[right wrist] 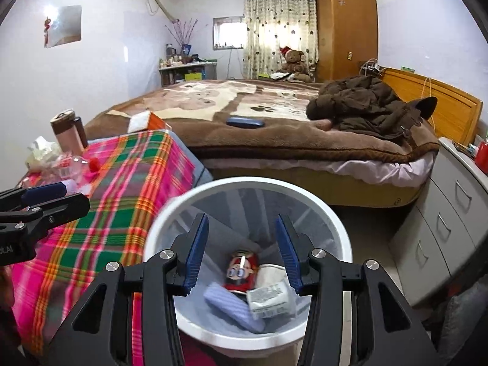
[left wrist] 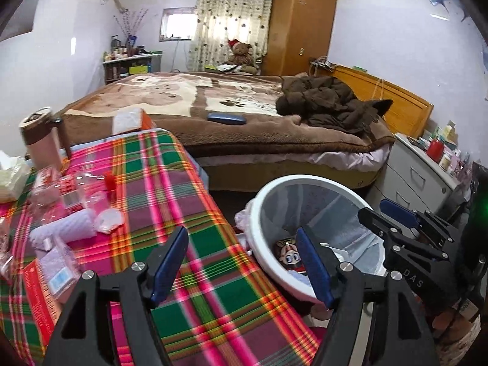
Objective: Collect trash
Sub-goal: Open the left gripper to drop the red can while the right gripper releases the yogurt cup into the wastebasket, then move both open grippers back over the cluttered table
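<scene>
The bin (right wrist: 341, 213) beside the desk (left wrist: 170, 189) already holds a can (right wrist: 242, 270) and wrappers, while more trash (left wrist: 76, 201) lies at the desk's far end. Our right gripper (right wrist: 242, 253) hangs above the bin, jaws apart and empty; our left gripper (left wrist: 241, 262) is over the desk edge, jaws wide, empty. We should reach with the left for one piece only and close on its middle.

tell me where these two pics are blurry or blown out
Left wrist view: the plaid tablecloth and the clutter at its left are motion-smeared; the curtained window is blown out. Right wrist view: sharper overall, slight smear on the trash in the bin; strong fisheye bending in both.
</scene>
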A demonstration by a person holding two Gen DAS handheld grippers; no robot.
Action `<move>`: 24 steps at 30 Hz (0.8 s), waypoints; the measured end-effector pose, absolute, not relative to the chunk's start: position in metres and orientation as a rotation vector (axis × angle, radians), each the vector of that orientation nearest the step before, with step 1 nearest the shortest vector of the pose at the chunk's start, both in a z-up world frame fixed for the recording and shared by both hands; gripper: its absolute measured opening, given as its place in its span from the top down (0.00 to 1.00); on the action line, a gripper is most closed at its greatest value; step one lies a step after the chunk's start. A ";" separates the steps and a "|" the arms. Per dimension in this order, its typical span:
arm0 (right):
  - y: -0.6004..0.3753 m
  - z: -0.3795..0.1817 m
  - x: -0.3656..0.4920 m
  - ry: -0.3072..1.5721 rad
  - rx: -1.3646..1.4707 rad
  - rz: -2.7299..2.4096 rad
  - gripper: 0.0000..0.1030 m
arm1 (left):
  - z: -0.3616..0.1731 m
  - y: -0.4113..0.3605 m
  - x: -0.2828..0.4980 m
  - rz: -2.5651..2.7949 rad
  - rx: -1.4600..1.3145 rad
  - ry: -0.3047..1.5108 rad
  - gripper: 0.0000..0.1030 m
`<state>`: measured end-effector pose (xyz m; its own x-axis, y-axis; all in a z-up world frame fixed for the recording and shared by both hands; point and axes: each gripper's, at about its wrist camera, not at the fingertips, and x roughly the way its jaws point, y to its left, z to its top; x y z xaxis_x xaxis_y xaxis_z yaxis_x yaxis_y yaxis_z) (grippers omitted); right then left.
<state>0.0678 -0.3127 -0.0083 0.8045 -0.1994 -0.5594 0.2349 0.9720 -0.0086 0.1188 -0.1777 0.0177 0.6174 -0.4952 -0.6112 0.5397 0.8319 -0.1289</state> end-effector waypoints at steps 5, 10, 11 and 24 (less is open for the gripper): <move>-0.299 -0.004 0.069 0.571 0.070 -0.201 0.54 | 0.021 -0.154 0.114 -0.558 0.049 0.665 0.27; -0.283 -0.002 0.071 0.555 0.073 -0.159 0.54 | 0.025 -0.129 0.109 -0.505 0.047 0.645 0.27; -0.280 -0.001 0.072 0.552 0.076 -0.150 0.54 | 0.025 -0.121 0.109 -0.499 0.035 0.647 0.27; -0.218 -0.005 0.093 0.555 0.074 0.035 0.40 | 0.010 -0.018 0.103 -0.275 -0.057 0.661 0.25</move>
